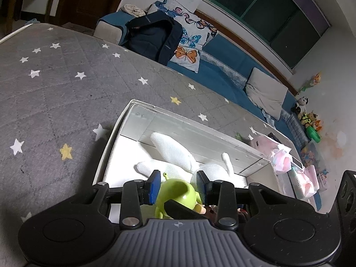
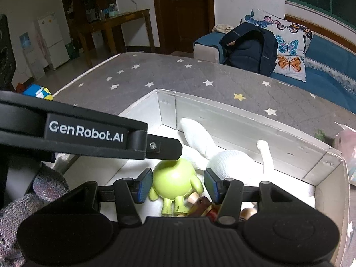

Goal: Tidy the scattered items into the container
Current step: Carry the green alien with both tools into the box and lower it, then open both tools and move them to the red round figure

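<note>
green toy (image 2: 174, 179) in box (image 2: 251, 131) | btw open right hand-held gripper (image 2: 178, 185) fingers

You are working over a grey quilted mat (image 1: 66, 84) printed with white and yellow stars, with a pale corded edge along its far side. Directly on it sits a white open-topped box (image 2: 222, 120), its near-left corner well in from the mat's edge. Just beside the box's right end lie pink-and-white plastic packets (image 1: 282, 155), touching or nearly touching its wall. A small green item (image 2: 320, 133) rests on the mat behind that same corner; it is too small to identify.
</note>
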